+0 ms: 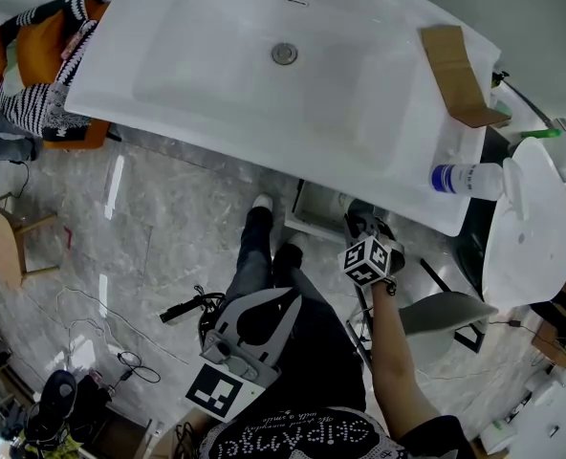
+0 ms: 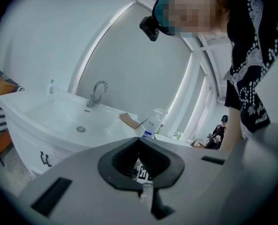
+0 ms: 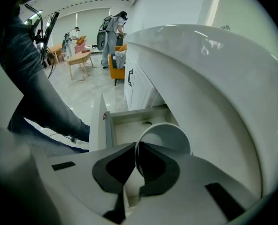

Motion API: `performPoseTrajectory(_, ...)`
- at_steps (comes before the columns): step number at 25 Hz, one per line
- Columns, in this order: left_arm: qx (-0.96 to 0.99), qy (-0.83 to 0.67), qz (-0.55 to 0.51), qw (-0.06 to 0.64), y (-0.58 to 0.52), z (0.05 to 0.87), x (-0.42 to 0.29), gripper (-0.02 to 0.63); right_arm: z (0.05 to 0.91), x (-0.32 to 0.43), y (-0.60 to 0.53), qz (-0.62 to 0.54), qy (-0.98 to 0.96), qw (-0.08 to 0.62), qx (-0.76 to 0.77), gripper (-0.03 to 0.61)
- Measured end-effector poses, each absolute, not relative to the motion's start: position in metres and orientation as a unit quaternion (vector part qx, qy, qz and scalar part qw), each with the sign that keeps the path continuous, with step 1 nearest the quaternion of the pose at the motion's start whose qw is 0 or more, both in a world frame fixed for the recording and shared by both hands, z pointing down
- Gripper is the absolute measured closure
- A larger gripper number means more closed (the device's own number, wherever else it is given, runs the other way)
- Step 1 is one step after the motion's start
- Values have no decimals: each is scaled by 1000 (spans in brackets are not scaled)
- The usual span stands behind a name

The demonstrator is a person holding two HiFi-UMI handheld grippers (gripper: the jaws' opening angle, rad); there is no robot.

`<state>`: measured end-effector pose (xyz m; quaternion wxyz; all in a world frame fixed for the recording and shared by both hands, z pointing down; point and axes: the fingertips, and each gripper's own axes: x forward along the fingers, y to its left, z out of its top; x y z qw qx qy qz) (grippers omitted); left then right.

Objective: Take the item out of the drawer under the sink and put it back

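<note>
Left gripper (image 2: 139, 143): jaws together, nothing held. Beyond: white sink (image 2: 59, 114), faucet (image 2: 96, 93), spray bottle (image 2: 152, 124) just beside a cardboard piece (image 2: 128, 120).

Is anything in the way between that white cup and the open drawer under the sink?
Nothing visible is. The right gripper holds the white cup by its rim over the open drawer, with clear space between them.

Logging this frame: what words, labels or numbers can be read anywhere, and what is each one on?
"SKIP", then letters I cannot make out: white print on the person's black shirt, seen upside down.
Cursive line beside that print: too small to read.
Blue label on the white plastic bottle lying on the white sink: too small to read.
Black-and-white marker cube: square patterns only, no words.
</note>
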<state>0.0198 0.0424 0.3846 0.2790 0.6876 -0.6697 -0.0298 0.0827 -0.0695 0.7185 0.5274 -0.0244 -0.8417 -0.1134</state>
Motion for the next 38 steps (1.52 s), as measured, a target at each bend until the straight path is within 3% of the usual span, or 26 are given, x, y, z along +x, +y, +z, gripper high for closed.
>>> performPoseTrajectory(38, 677, -674, -24, 293, 39, 392, 8, 611, 763, 80, -67, -100, -812, 570, -75, 555)
